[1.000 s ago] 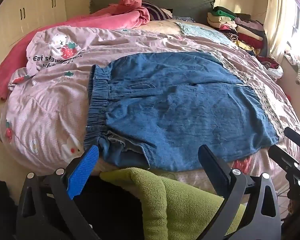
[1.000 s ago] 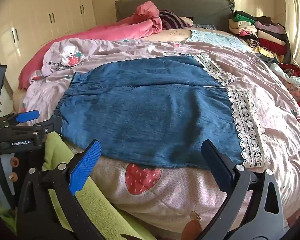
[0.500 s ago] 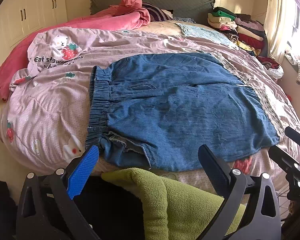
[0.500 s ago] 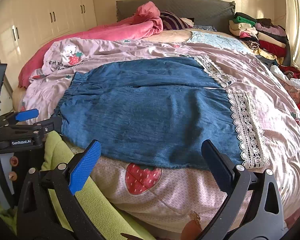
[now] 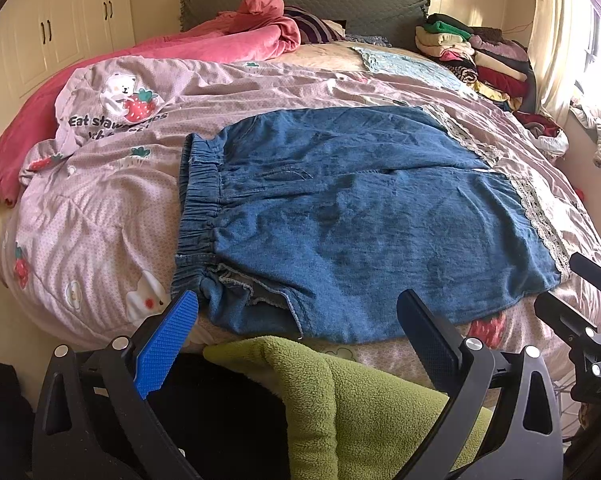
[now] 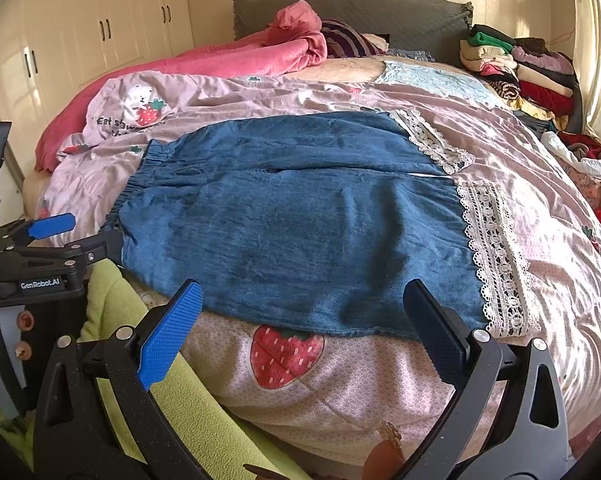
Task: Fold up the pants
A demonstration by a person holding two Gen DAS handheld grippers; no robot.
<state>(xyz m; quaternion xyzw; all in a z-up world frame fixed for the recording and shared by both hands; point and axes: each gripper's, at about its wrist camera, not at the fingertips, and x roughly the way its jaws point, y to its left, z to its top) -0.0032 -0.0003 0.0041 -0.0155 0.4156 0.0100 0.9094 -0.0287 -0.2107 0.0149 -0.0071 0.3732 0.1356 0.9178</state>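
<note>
Blue denim pants [image 5: 360, 208] with lace-trimmed cuffs lie flat on the pink bed cover, waistband to the left, legs to the right; they also show in the right wrist view [image 6: 300, 216]. My left gripper [image 5: 300, 320] is open and empty, just short of the near waistband corner. My right gripper [image 6: 304, 316] is open and empty, at the near hem of the closer leg. The left gripper shows at the left edge of the right wrist view [image 6: 64, 236], and the right gripper at the right edge of the left wrist view [image 5: 576, 296].
A pink strawberry-print cover [image 5: 100, 208] spreads over the bed. A red blanket [image 5: 204, 44] lies at the back left. A stack of folded clothes [image 5: 472, 52] sits at the back right. A green fleece sleeve [image 5: 340, 392] lies below the bed edge. White cupboards [image 6: 80, 32] stand at left.
Both grippers have moved slightly forward and up toward the pants. The pants have not moved.
</note>
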